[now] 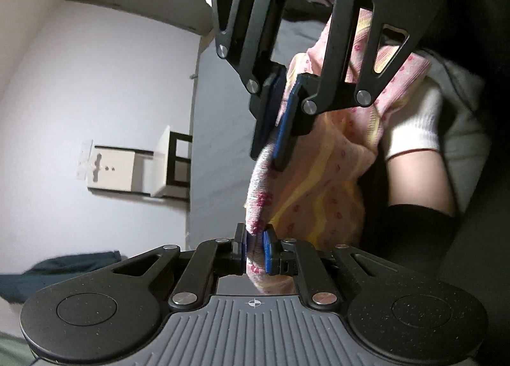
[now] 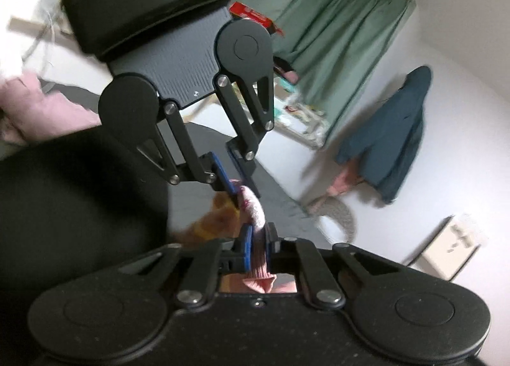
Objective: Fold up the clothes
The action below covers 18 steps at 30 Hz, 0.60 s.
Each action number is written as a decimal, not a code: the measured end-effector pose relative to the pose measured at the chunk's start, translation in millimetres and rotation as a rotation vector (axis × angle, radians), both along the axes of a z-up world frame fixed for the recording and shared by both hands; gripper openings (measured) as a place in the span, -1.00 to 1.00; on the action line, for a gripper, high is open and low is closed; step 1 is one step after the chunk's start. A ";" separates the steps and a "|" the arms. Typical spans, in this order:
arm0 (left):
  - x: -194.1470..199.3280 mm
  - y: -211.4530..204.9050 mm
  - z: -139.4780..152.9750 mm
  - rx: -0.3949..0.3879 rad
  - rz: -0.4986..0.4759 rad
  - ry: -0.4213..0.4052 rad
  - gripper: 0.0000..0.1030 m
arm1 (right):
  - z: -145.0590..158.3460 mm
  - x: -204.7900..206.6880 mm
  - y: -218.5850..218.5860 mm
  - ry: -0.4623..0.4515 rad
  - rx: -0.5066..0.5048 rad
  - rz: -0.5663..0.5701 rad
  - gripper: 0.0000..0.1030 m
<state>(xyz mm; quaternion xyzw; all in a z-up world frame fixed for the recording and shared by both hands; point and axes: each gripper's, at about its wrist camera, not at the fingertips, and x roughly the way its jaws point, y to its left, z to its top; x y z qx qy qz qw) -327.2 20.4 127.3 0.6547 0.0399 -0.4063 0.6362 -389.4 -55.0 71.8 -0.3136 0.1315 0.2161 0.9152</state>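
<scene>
A small pink garment with yellow stripes and red dots hangs bunched in the air between both grippers. At the bottom of the left wrist view my left gripper is shut on its ribbed edge. Just above, my right gripper is shut on the same edge a short way along. The right wrist view shows my right gripper clamped on the pink fabric, facing the left gripper close by. A person's white-gloved hand holds the right gripper.
A grey bed surface lies below, with a pink cloth at its left. A dark teal garment hangs on the white wall by a green curtain. A white cabinet and a round mat are nearby.
</scene>
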 end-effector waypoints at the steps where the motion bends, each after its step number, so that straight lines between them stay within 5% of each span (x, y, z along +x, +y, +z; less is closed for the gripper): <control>1: -1.7 1.6 -6.2 0.008 0.011 0.018 -0.81 | -2.9 0.7 0.9 0.032 0.010 0.014 -0.85; 5: -9.4 7.8 -37.3 0.041 0.044 0.095 -0.80 | -13.2 0.9 4.2 0.145 0.048 0.064 -0.85; 9: -26.6 19.2 -38.8 0.032 0.046 0.094 -0.69 | -11.9 5.8 2.8 0.166 0.061 0.053 -0.85; 12: -33.9 26.6 -32.1 0.004 0.023 0.067 -0.01 | -8.8 15.7 -3.3 0.175 0.066 0.044 -0.85; 13: -37.5 29.4 -28.1 -0.010 0.016 0.055 0.37 | -7.5 11.0 -1.0 0.176 0.065 0.047 -0.85; 14: -42.9 34.8 -22.3 -0.037 0.003 0.034 0.50 | -6.1 5.6 1.6 0.178 0.063 0.049 -0.85; 18: -45.9 37.3 -13.1 -0.072 -0.054 0.037 0.50 | -3.0 8.9 -4.3 0.200 0.106 0.061 -0.85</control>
